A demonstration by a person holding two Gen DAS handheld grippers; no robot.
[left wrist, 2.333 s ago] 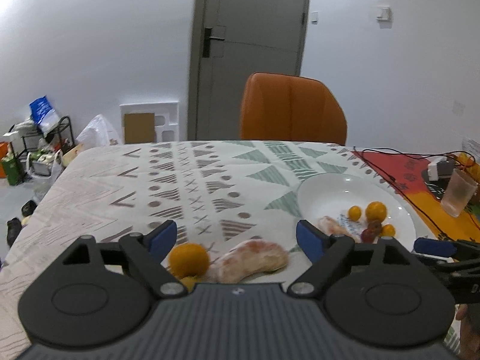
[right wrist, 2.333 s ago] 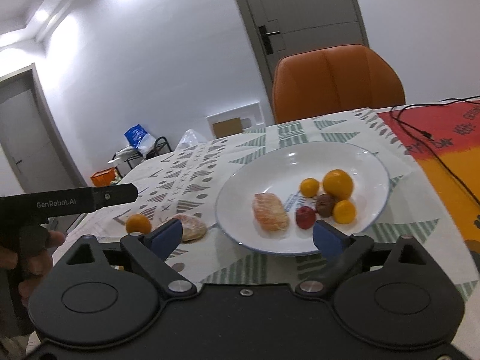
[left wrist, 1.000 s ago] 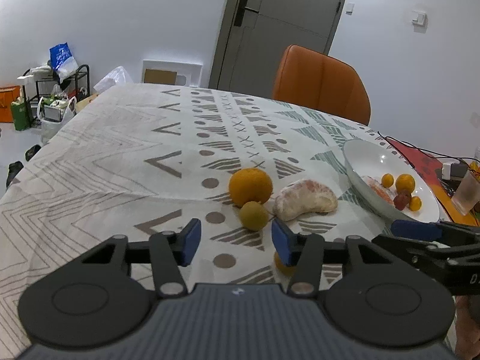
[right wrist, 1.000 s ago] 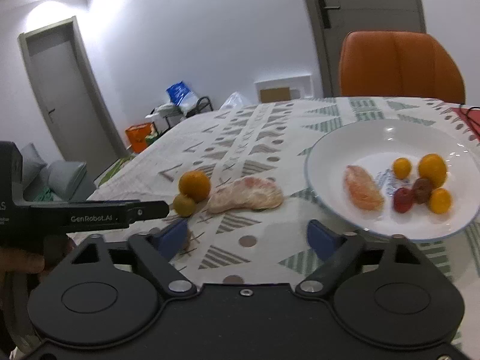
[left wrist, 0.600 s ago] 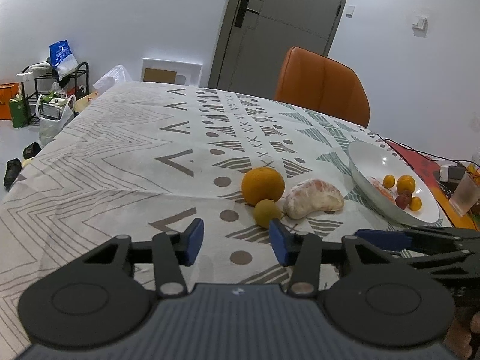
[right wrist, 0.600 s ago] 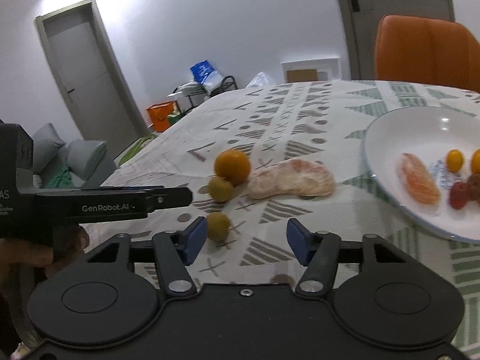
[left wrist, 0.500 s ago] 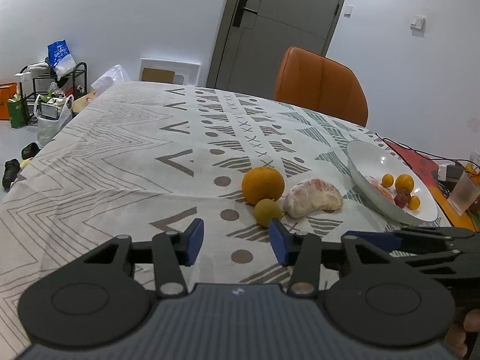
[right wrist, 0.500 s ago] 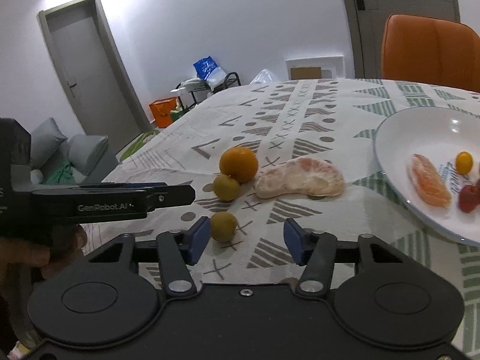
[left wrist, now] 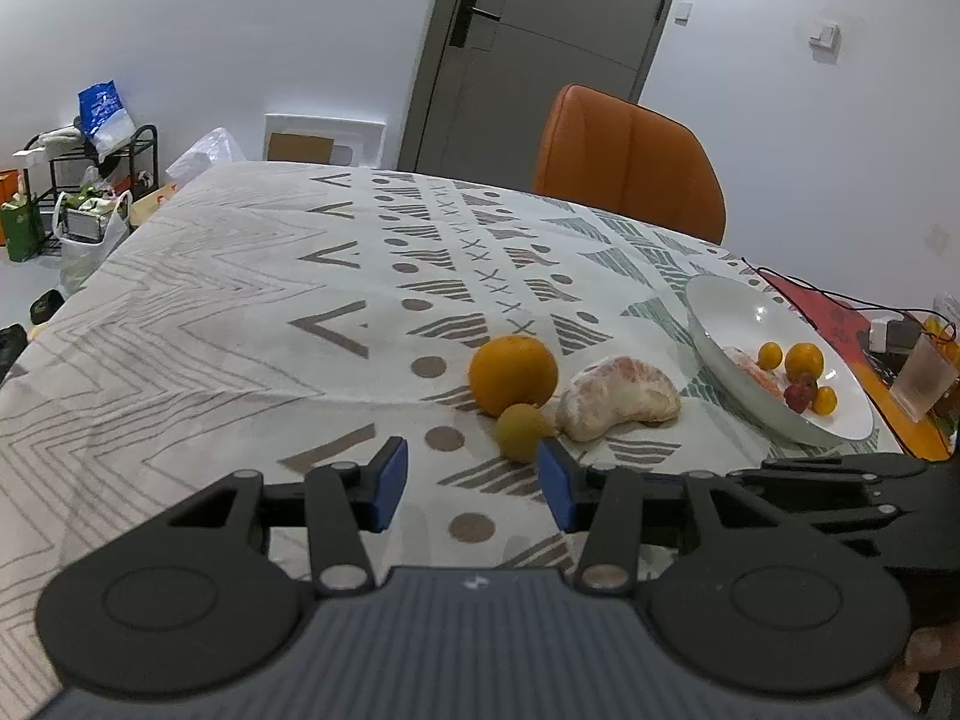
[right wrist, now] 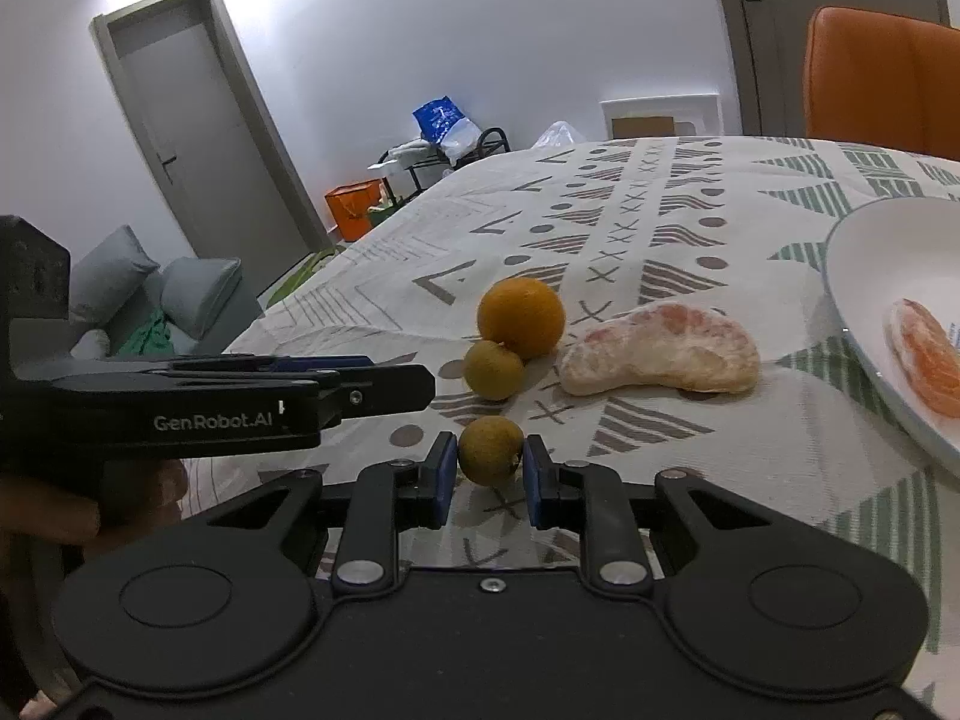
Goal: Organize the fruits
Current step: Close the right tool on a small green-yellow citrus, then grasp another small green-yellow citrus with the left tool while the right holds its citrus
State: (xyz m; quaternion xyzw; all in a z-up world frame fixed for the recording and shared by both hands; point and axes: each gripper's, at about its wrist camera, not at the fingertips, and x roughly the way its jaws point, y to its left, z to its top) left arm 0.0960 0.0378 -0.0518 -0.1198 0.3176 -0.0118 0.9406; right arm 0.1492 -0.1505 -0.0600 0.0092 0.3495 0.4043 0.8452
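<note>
We see a matt woven cloth tablecloth (left wrist: pixel 252 324) with printed grey-green shapes, a glossy white ceramic plate (left wrist: pixel 732 312), and a smooth orange leather-look chair (left wrist: pixel 630 162). Our matt black plastic right gripper (right wrist: pixel 491 474) has blue rubbery pads (right wrist: pixel 447 468); the small yellow-green round fruit (right wrist: pixel 491 450) looks dull-skinned.

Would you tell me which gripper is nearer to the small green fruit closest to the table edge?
Right. The right gripper has its pads on either side of that green fruit; the left gripper hangs open to its left, holding nothing.
</note>
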